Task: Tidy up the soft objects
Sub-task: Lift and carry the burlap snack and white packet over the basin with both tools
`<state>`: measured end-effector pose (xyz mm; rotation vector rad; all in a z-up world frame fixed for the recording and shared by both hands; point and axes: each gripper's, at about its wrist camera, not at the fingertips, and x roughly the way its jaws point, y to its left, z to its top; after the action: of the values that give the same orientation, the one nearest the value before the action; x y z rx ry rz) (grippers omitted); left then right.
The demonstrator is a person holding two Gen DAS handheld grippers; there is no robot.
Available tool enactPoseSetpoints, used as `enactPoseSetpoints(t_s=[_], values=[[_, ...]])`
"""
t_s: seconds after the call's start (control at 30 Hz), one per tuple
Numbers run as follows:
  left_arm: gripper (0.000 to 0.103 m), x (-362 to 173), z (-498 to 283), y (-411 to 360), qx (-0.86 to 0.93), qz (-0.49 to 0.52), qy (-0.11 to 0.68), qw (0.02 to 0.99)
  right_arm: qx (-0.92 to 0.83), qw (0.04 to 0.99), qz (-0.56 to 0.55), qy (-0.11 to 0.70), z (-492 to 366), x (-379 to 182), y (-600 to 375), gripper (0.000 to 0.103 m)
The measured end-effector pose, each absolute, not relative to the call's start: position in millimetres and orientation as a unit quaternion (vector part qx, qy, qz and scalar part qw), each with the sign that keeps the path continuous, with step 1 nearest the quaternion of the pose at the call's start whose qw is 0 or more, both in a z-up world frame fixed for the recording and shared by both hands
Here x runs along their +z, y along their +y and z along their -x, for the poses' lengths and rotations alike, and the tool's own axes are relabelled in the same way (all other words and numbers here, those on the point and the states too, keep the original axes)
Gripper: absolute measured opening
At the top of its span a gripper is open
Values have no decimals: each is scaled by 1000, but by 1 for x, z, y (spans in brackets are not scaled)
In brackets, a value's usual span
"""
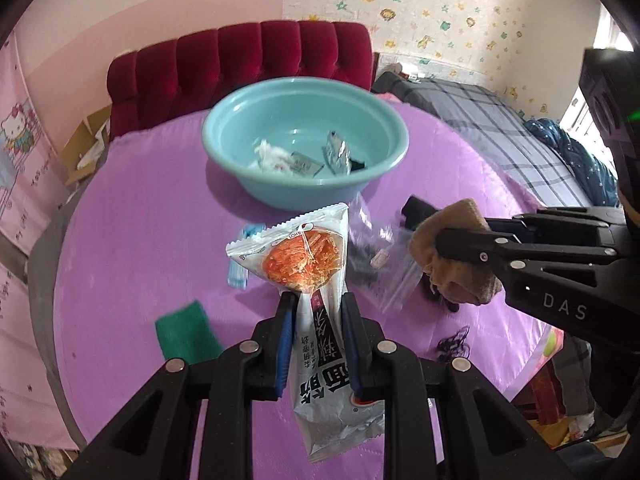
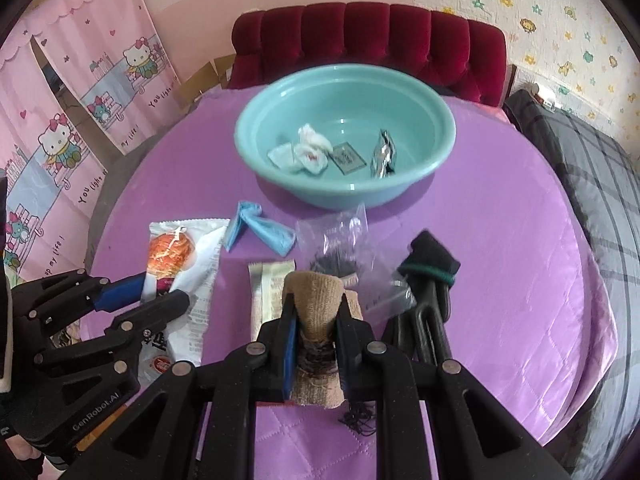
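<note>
The snack packet [image 1: 316, 280], pinched between the left gripper [image 1: 316, 300] jaws, hangs above the purple table [image 1: 140, 240] just short of the teal basin [image 1: 304, 128]; the right gripper [image 2: 316, 304] clamps a tan sock [image 2: 316, 300]; each load should probably clear the rim before release, one gripper at a time.
</note>
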<state>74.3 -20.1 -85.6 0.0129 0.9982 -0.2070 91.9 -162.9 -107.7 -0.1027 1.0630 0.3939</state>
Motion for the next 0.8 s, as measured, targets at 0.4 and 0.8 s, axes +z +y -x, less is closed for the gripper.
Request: enactPoseSetpoints(t_s=[0.4, 0.8], values=[[25, -54, -116, -19, -122, -23, 454, 882, 187, 854, 41, 484, -134, -67, -157, 17], [25, -45, -172, -16, -137, -33, 446, 884, 181, 862, 44, 471, -189, -52, -146, 17]])
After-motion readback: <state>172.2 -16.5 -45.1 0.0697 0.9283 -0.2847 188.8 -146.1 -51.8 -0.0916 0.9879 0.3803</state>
